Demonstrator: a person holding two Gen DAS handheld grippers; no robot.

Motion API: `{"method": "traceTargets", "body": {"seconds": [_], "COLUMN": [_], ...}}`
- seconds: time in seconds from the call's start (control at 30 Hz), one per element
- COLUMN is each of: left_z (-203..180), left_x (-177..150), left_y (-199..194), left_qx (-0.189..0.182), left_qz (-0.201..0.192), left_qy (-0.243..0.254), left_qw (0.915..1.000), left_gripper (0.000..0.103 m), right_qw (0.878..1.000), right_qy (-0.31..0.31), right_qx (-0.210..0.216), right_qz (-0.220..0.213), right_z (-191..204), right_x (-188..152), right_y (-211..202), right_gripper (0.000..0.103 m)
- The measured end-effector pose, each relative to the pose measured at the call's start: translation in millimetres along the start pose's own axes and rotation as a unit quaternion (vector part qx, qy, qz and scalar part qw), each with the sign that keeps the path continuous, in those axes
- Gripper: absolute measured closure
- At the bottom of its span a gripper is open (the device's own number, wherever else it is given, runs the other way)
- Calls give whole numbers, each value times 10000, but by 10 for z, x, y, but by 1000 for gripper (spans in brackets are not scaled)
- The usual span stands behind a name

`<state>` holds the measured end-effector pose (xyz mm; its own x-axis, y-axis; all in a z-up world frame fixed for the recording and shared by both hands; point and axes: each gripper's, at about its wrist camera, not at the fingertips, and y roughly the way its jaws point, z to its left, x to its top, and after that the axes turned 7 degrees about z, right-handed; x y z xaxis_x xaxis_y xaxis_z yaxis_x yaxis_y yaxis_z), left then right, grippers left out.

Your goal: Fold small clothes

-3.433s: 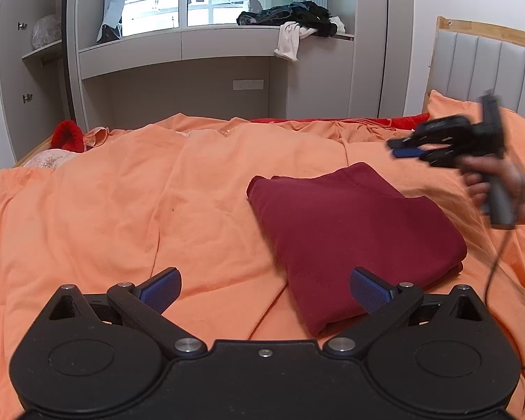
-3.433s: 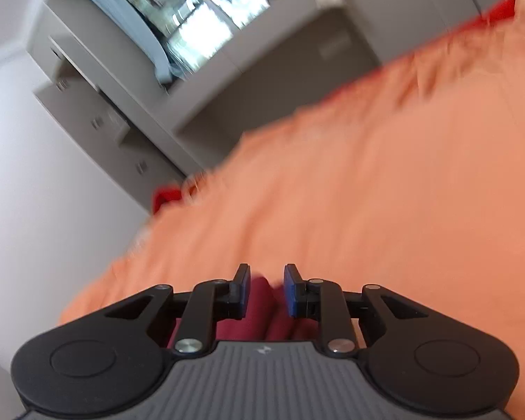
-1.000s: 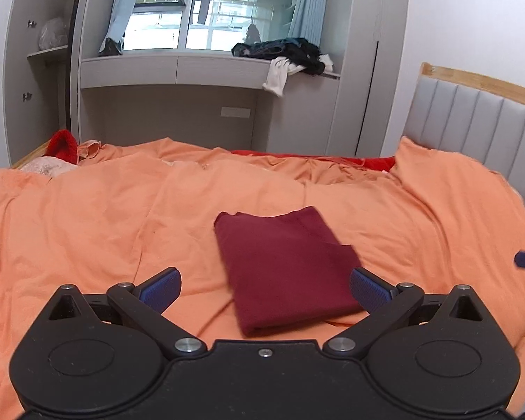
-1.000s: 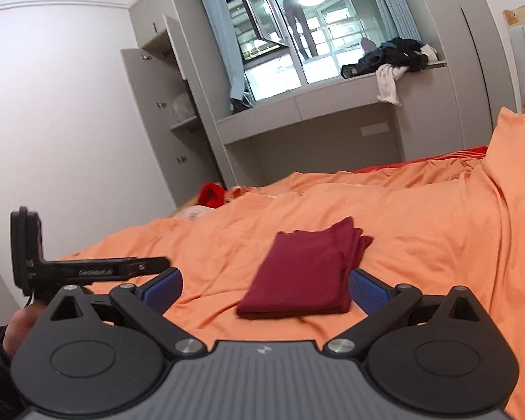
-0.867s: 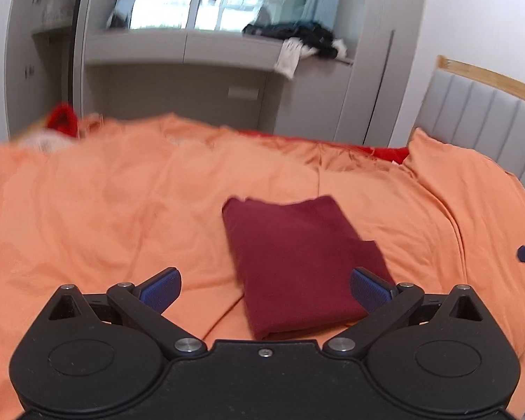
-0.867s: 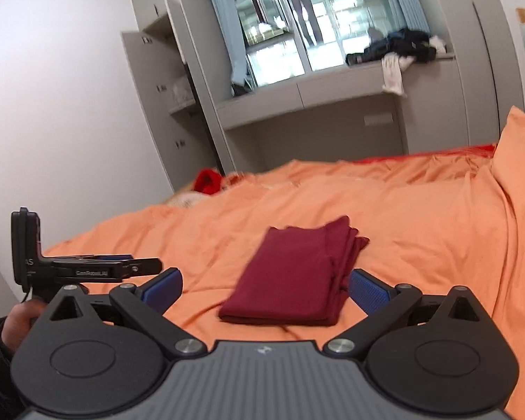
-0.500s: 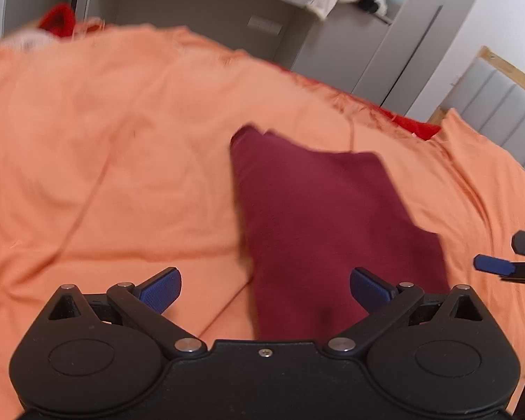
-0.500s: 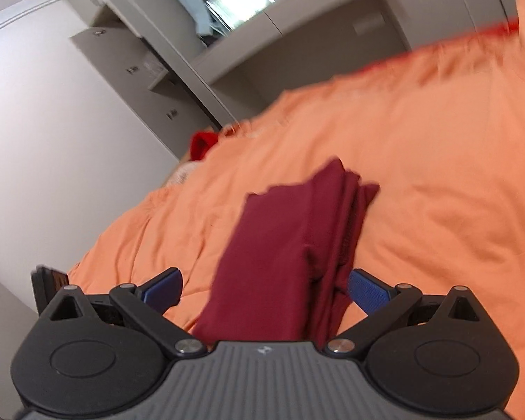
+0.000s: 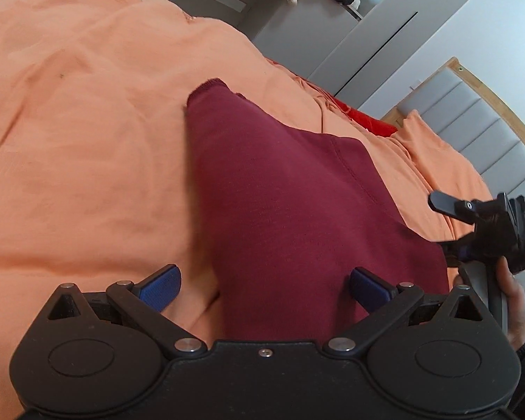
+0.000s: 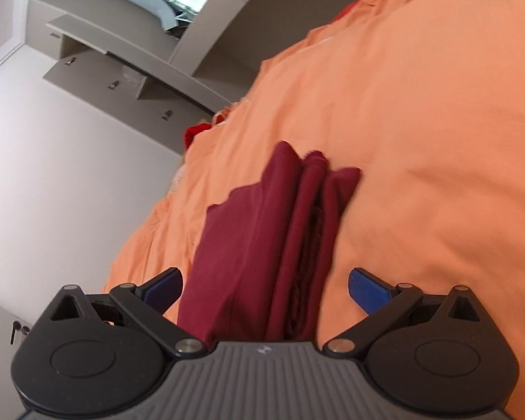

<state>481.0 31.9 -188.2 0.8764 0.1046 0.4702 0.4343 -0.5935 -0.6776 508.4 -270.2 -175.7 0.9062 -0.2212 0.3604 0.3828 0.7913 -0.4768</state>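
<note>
Here, hovering low with the left gripper (image 9: 264, 281) spread wide, grasping nothing, straddling the near edge of the folded maroon garment (image 9: 290, 210); likewise gaping, the right gripper (image 10: 264, 285) facing the garment's layered edges from the other side. Running lengthwise straight away from both tools, roughly equally near each. Lying flat on the rumpled orange bedspread (image 9: 73, 133). Beyond, showing a padded headboard (image 9: 486, 122) and grey cabinets (image 9: 332, 24).

Bright daylight, fisheye edge warp, slight blur.
</note>
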Motion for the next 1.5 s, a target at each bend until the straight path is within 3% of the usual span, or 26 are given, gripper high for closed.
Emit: {"method": "traceTargets", "body": {"seconds": [0.13, 0.3, 0.37, 0.47, 0.57, 0.6, 0.8, 1.07, 1.3, 1.5], "left_z": [-80, -204, -183, -172, -171, -164, -217, -259, -444, -413], "left_x": [35, 31, 30, 18, 19, 23, 49, 105, 114, -213], "left_y": [123, 242, 208, 149, 104, 90, 35, -326, -1130, -1834], "left_qx": [-63, 111, -36, -152, -77, -84, -111, -403, -300, -27], "left_qz": [58, 72, 65, 4, -31, -65, -250, -699, -853, -948], "left_qy": [87, 443, 356, 262, 383, 376, 418, 505, 891, 926], "left_qw": [9999, 9989, 9993, 9995, 9992, 9992, 9988, 9955, 9919, 9912], "left_gripper": [1, 1, 1, 12, 33, 41, 59, 66, 66, 66], "right_qw": [9997, 9980, 9974, 9963, 9963, 9966, 9970, 9935, 9913, 9903], "right_qy": [-185, -478, -607, -745, -791, -729, -733, -1110, -1205, -1311], "right_qx": [-126, -182, -61, 309, -32, -168, -192, 113, 295, 314], "right_qz": [123, 367, 384, 311, 339, 354, 169, -213, -427, -323], "right_z": [58, 142, 188, 246, 187, 128, 114, 588, 1253, 1820], "right_x": [135, 292, 331, 341, 365, 378, 314, 308, 84, -347], "right_y": [220, 468, 529, 532, 493, 469, 370, 144, -81, -7], "right_gripper": [0, 0, 0, 6, 39, 62, 68, 70, 70, 70]}}
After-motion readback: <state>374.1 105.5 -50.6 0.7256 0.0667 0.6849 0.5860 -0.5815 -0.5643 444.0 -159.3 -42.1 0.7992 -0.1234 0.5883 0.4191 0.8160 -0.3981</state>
